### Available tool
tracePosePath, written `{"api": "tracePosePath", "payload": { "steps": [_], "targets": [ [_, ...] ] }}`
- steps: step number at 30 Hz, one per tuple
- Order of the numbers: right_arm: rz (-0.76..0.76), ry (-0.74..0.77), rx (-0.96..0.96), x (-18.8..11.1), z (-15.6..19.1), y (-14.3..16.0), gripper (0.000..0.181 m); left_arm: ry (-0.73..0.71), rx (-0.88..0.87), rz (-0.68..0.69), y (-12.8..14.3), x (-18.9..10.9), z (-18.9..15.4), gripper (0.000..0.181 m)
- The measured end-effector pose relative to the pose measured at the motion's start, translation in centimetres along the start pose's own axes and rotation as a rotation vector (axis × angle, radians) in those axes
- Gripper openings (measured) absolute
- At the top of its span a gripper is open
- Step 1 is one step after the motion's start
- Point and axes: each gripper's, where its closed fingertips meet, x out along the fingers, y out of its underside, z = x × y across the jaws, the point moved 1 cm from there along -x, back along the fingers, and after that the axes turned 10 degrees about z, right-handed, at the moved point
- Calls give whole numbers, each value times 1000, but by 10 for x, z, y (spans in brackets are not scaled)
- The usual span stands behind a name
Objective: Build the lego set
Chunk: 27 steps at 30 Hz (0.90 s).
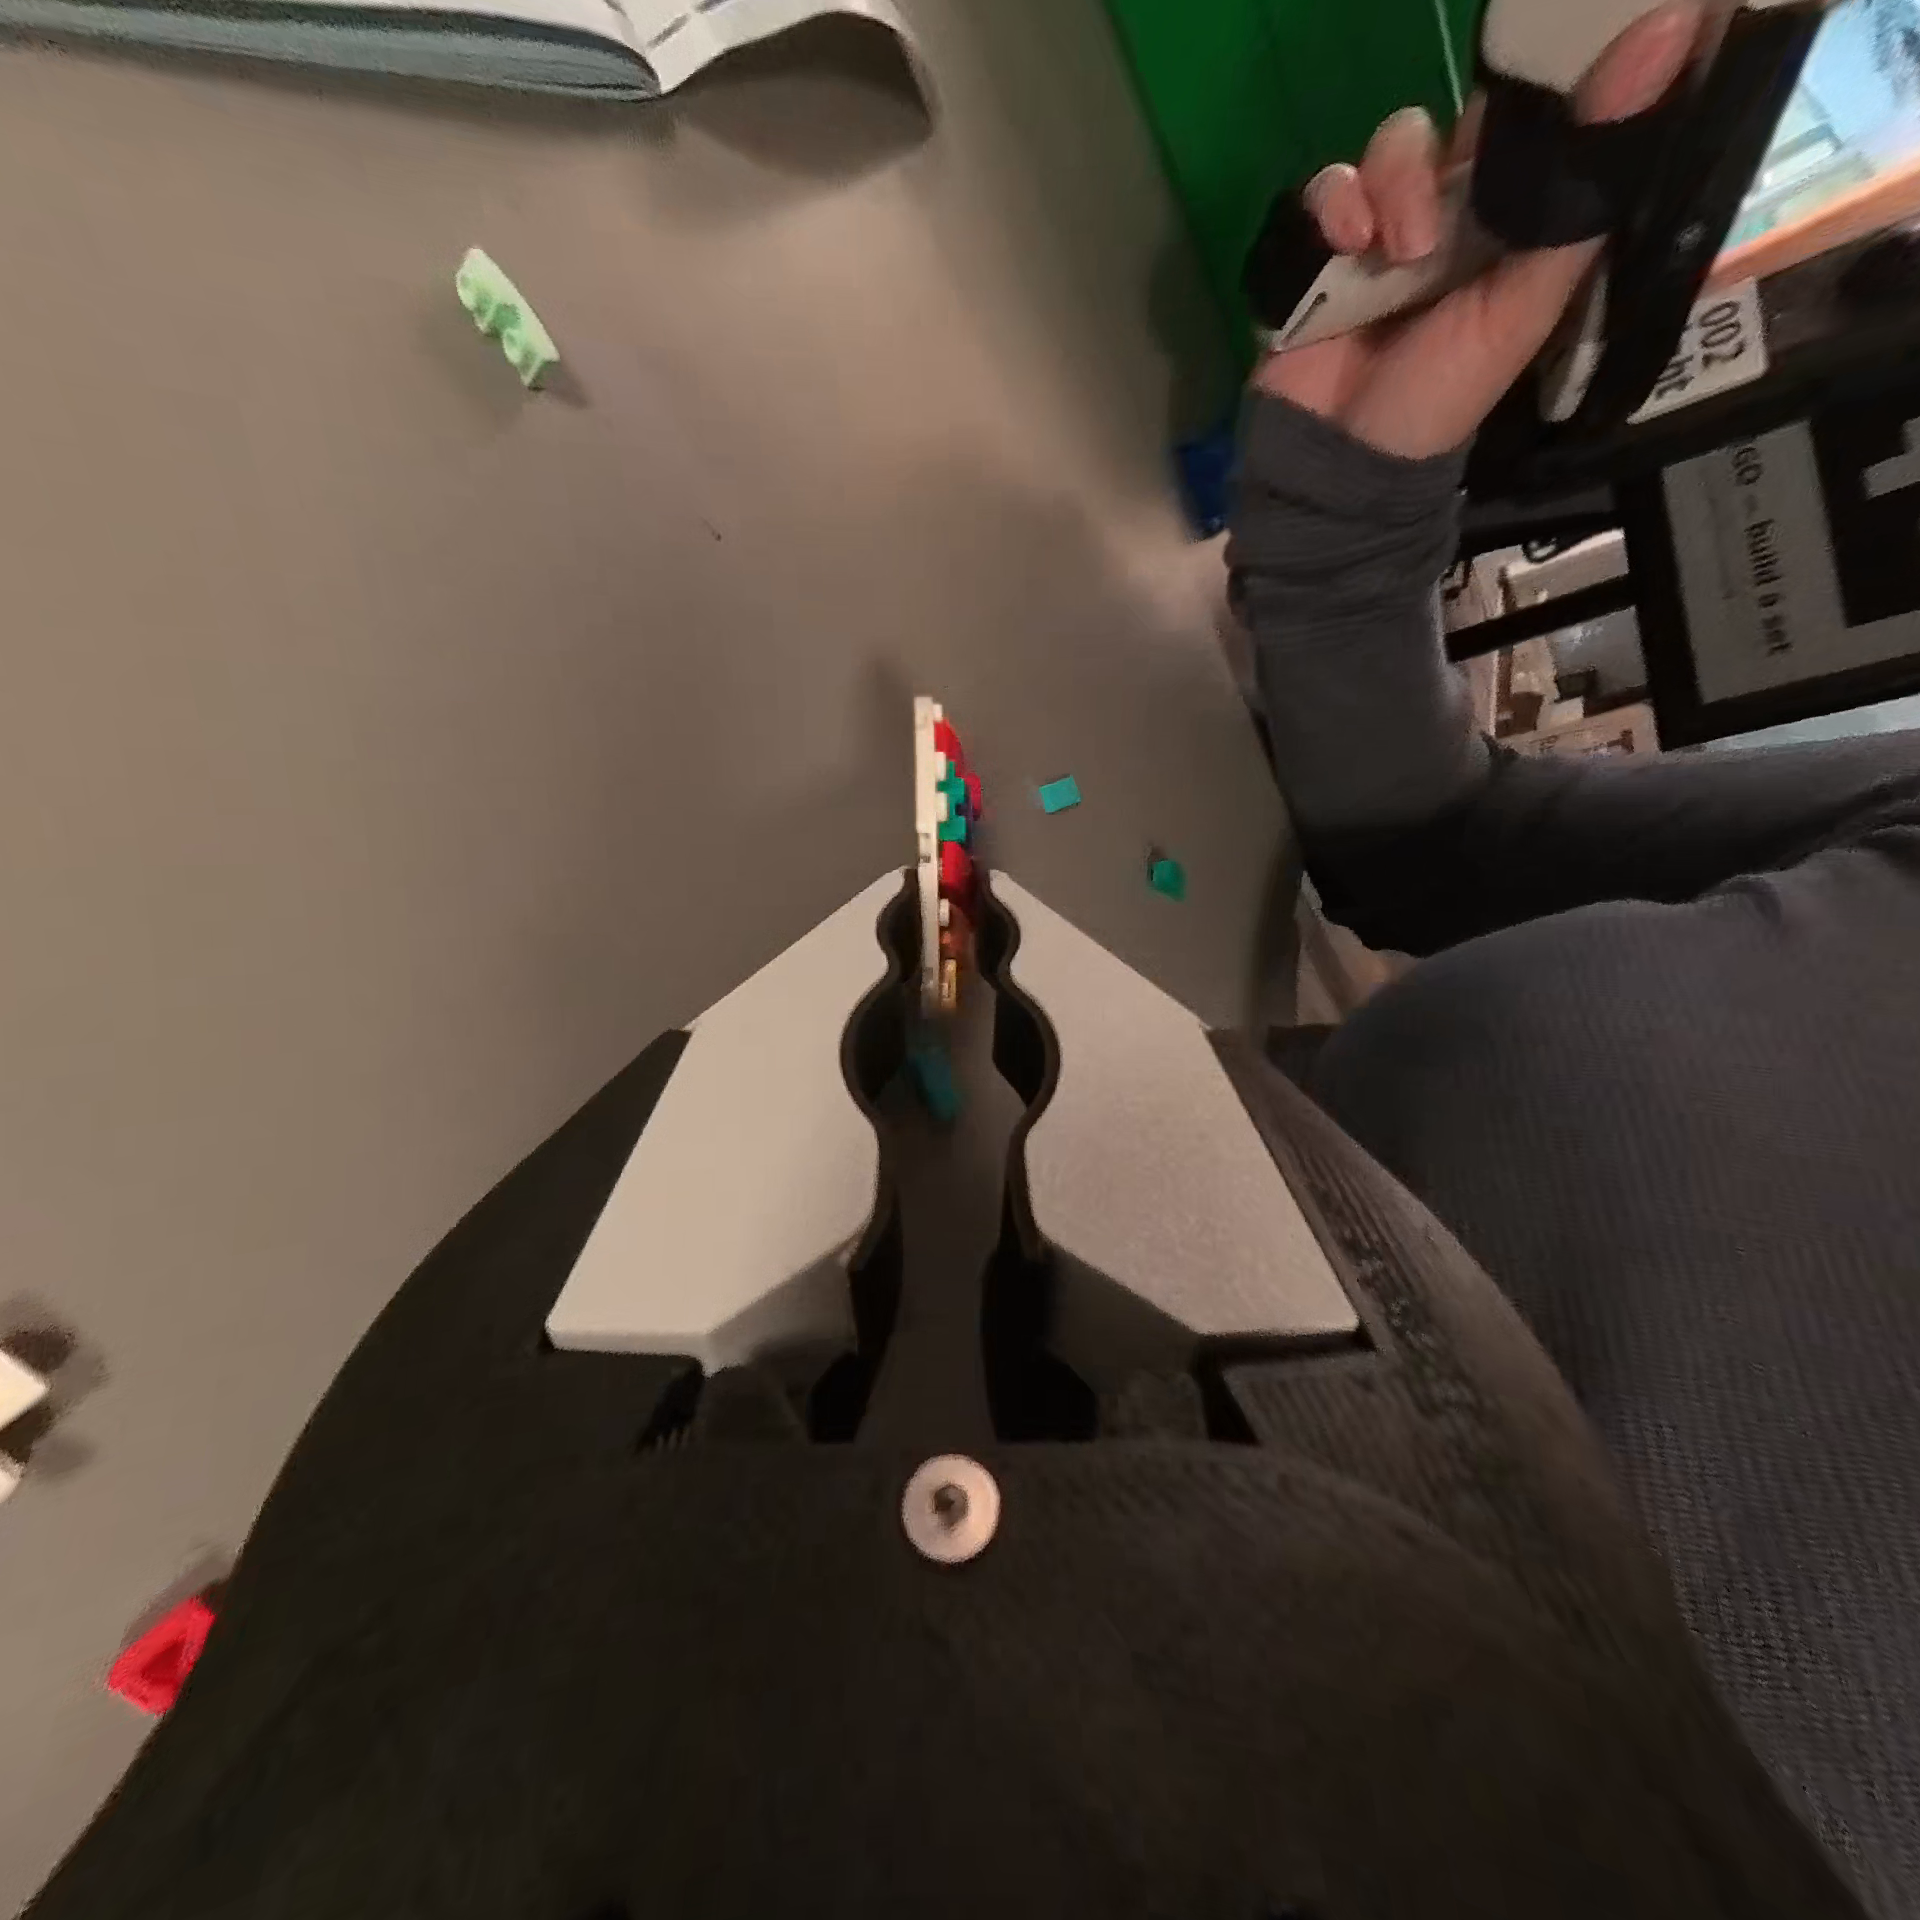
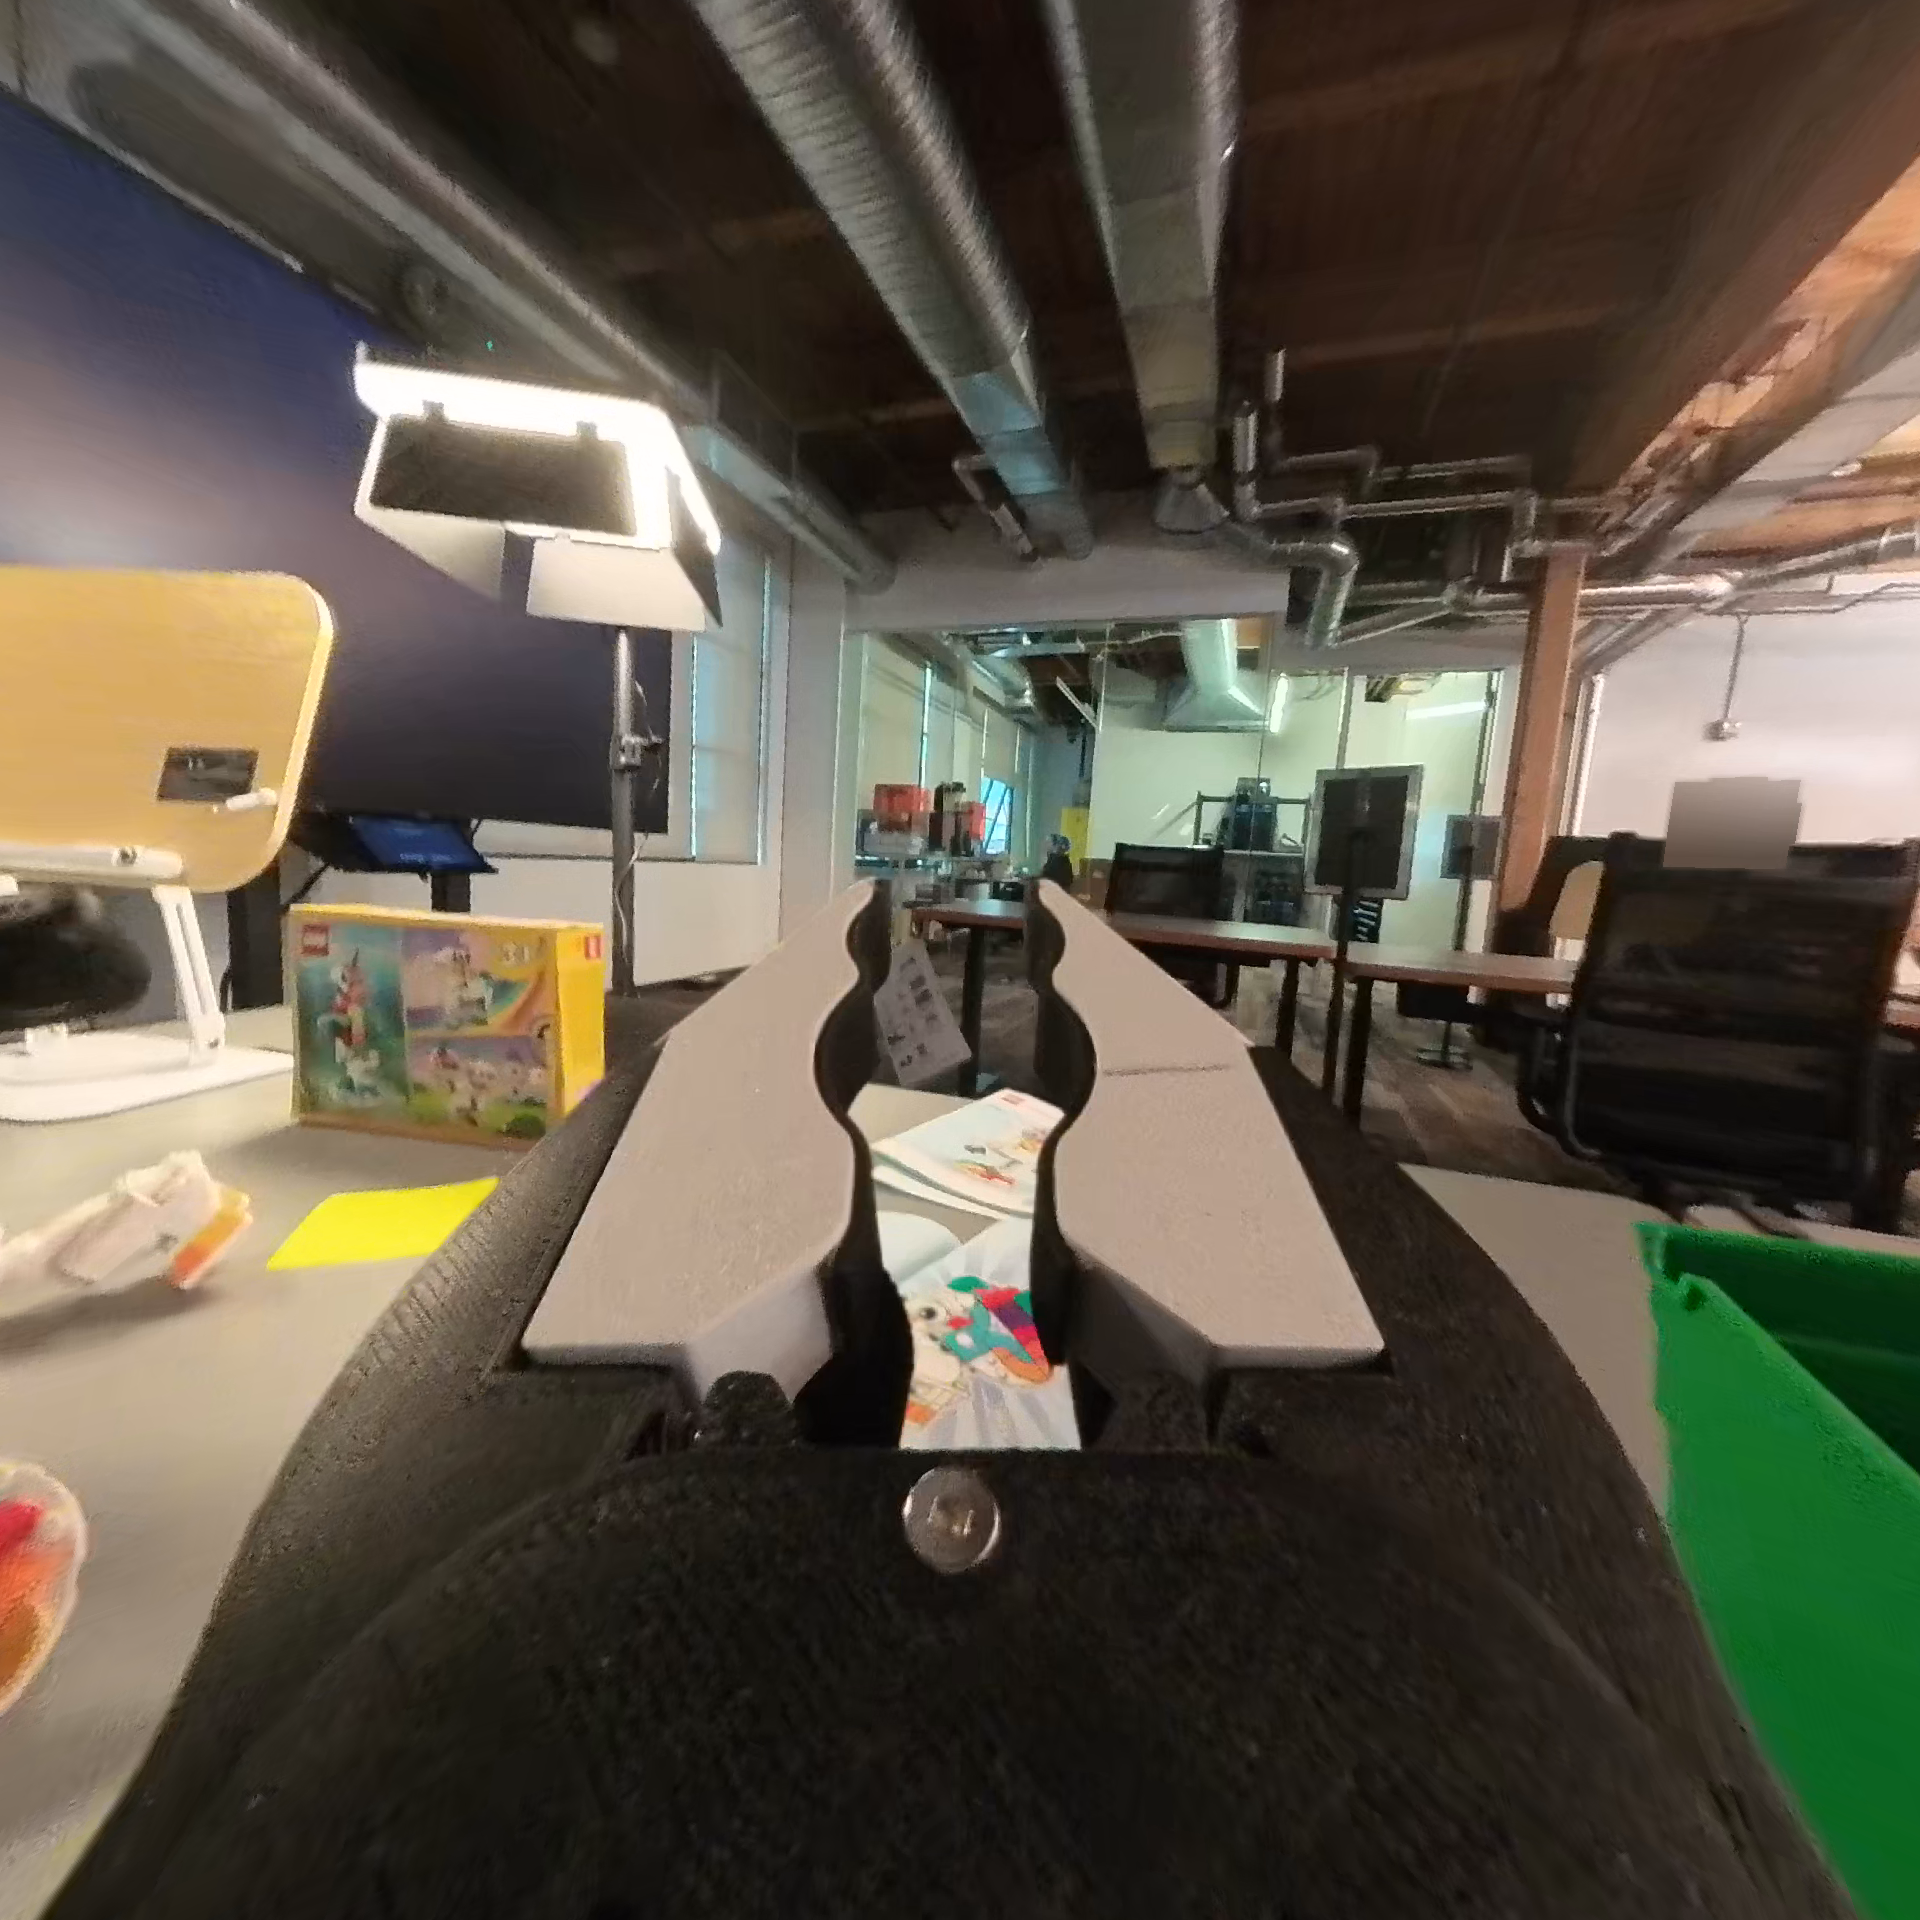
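In the left wrist view my left gripper [image 1: 948,883] is shut on a small lego assembly [image 1: 940,779], a white plate held edge-on with red and teal bricks on one side. It sticks out beyond the fingertips above the grey table [image 1: 416,727]. A blurred teal bit [image 1: 935,1081] shows between the jaws. Two loose teal pieces [image 1: 1060,795] [image 1: 1166,878] lie beside it, and a light green piece [image 1: 506,317] lies farther off. My right gripper [image 2: 958,899] is open and empty, raised and pointing across the room. Its black body [image 1: 1662,156], held by a hand [image 1: 1403,343], shows in the left wrist view.
Instruction booklets [image 2: 977,1143] lie under the right gripper. A lego box [image 2: 447,1023], a yellow note [image 2: 384,1221] and a white lego build [image 2: 114,1236] are at the left. A green bin [image 2: 1787,1507] stands at the right. A red piece [image 1: 161,1668] lies near the left gripper. The grippers' ends are close to 25 cm from one another. The light green piece [image 1: 506,317] is about 11 cm from my left fingertips.
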Motion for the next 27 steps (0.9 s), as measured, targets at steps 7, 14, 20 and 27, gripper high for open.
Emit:
{"api": "tracePosePath", "payload": {
  "steps": [7, 14, 20, 27],
  "targets": [
    [111, -65, -22, 12, 15, 36, 22, -63, -53, -14, -16, 2, 16, 13],
    [189, -108, -54, 19, 26, 58, 22, -222, -51, -43, -22, 2, 36, 19],
    [227, -99, -51, 22, 22, 68, 21, -313, -19, -158, -33, 2, 47, 23],
    [224, -99, -90, 21, 25, 67, 21, -680, 366, -638, -83, -58, 23, 35]
  ]
}}
